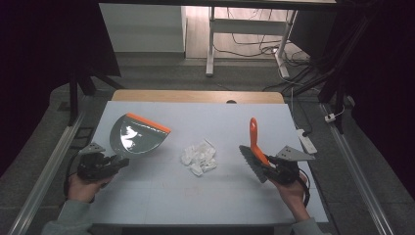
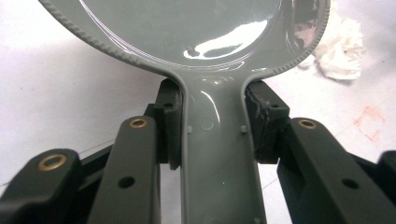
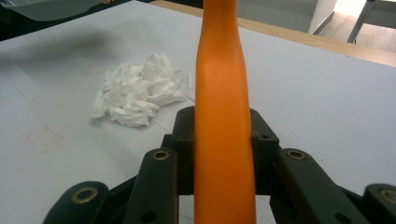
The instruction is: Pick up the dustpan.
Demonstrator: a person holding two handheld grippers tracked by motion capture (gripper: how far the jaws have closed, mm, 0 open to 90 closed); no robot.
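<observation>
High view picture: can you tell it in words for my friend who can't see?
Two hands hold grippers over a white table: the left gripper grips a grey dustpan, the right gripper an orange-handled brush. Crumpled white paper scraps lie between them.

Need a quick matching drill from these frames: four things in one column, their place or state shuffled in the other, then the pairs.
Things:
1. dustpan
2. brush
3. paper scraps
4. power strip

Place or state:
A. loose heap in the middle of the table
B. orange handle clamped in the right gripper
C. grey handle clamped in the left gripper
D. lies at the table's right edge

Pairs: 1-C, 2-B, 3-A, 4-D
</observation>
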